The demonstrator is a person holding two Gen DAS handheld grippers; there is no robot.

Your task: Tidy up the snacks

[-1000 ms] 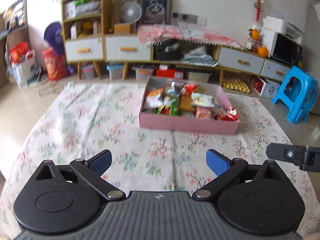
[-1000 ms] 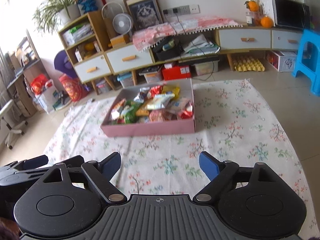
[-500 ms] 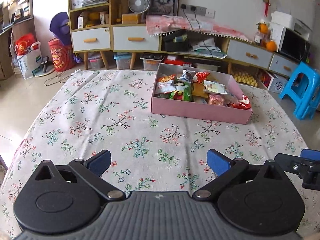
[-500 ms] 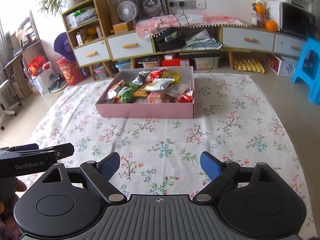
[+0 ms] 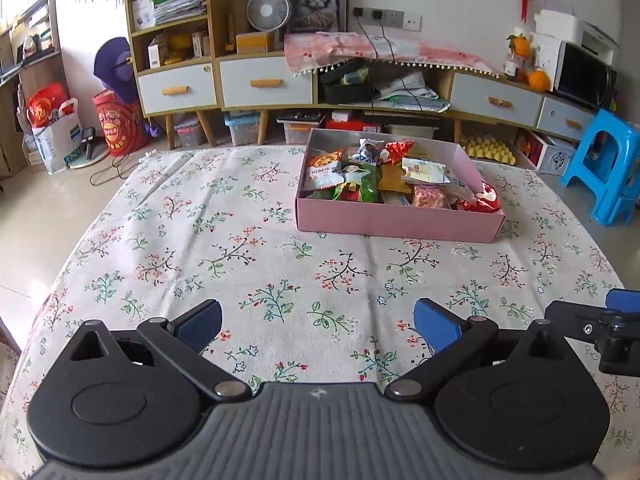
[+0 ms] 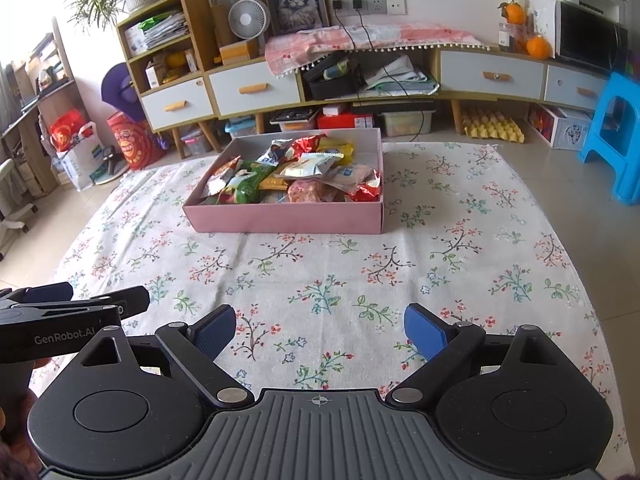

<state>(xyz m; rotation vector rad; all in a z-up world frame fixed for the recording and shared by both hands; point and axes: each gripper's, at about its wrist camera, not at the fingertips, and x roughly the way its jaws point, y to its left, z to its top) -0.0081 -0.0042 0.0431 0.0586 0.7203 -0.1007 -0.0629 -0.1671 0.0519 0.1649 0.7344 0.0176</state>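
A pink box stands at the far side of a table with a floral cloth. Several snack packets lie piled inside it. My left gripper hangs open over the near part of the cloth, well short of the box, with nothing between its blue pads. My right gripper is beside it at the same distance; its jaws are opening and nothing is between them. In each view the other gripper shows at the edge.
Beyond the table runs a low cabinet with drawers, a fan and a framed cat picture. A blue plastic stool stands on the floor at the right. Bags and storage bins sit at the left.
Both views have tilted so that the box and room sit lower and nearer in the picture. The right gripper's pads stand slightly wider apart. Neither gripper has taken hold of anything.
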